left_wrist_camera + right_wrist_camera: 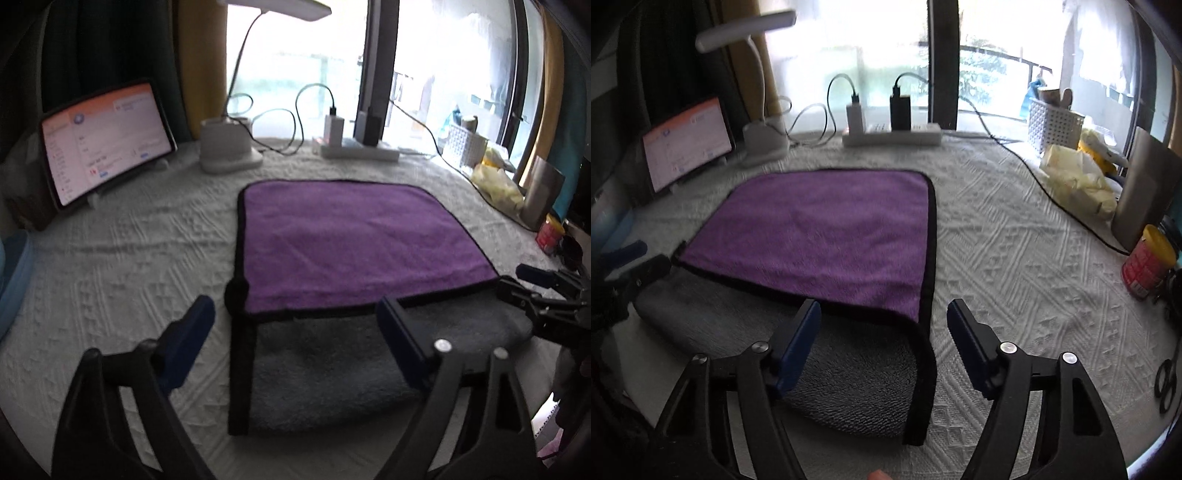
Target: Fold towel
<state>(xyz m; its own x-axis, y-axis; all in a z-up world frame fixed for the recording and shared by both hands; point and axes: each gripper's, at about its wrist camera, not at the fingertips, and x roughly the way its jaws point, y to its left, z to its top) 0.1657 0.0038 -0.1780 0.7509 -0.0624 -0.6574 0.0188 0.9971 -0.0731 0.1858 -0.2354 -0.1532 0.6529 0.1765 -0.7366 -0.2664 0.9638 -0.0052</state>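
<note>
The towel (354,236) lies partly folded, purple layer over grey. The left gripper (295,328) hovers at its 7 o'clock corner, jaws apart. The right gripper (884,332) hovers at 5 o'clock, jaws apart.

Home desk by a balcony window, tablet (107,140), desk lamp (757,96), power strip (892,134), white textured table cover (1015,258)

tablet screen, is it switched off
No, the tablet stands propped at the back left of the table with its screen lit, showing a pale app page.
</note>
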